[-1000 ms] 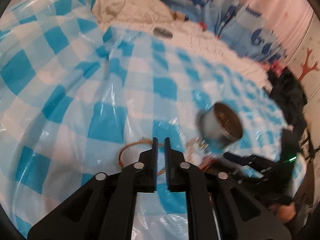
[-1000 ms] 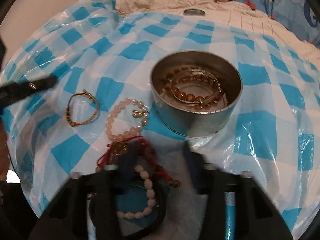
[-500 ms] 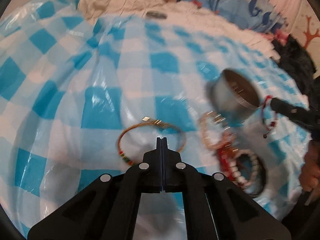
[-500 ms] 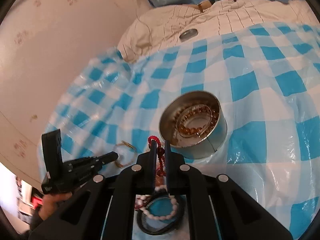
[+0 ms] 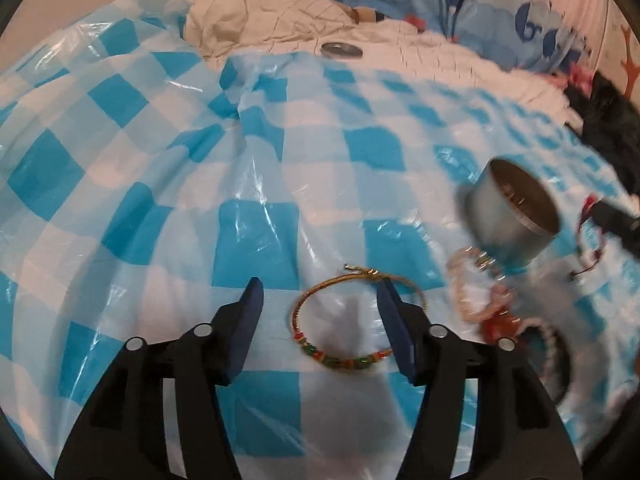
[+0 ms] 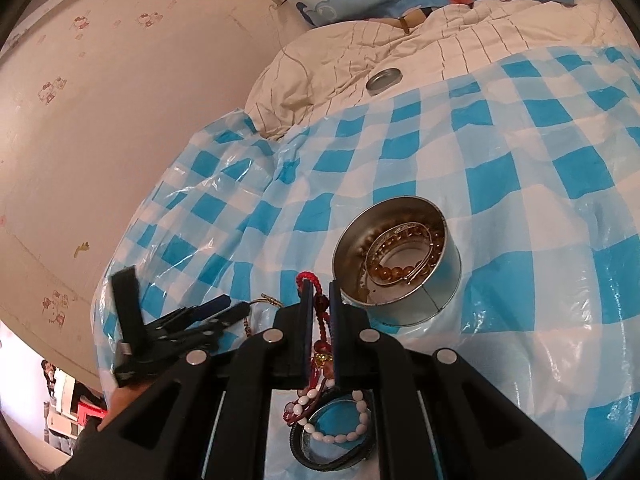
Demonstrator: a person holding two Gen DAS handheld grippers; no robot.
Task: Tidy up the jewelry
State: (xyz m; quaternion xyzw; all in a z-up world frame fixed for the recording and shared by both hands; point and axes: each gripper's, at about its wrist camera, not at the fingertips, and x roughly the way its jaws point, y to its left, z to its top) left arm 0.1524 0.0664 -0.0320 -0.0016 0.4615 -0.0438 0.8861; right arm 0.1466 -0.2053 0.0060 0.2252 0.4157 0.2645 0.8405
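Note:
My left gripper [image 5: 320,292] is open, its fingers on either side of a thin gold bangle with green and red beads [image 5: 340,354] that lies on the blue-checked plastic sheet [image 5: 256,236]. My right gripper [image 6: 320,288] is shut on a red cord bracelet [image 6: 308,278] and holds it lifted just left of a round metal tin [image 6: 440,288]. The tin holds amber bead bracelets [image 6: 394,270] and a metal bangle. In the left wrist view the tin [image 5: 508,220] stands to the right, with pink bead bracelets [image 5: 468,292] beside it.
A white bead bracelet [image 6: 340,436] and a dark band [image 6: 332,460] lie under my right gripper. The tin's lid [image 6: 384,78] lies on the cream quilt [image 6: 400,48] at the back. A wall [image 6: 100,120] stands to the left. A dark object [image 5: 608,120] lies at the far right.
My left gripper has opened around the gold bangle. My right gripper shut on the red cord bracelet and lifted it up beside the tin.

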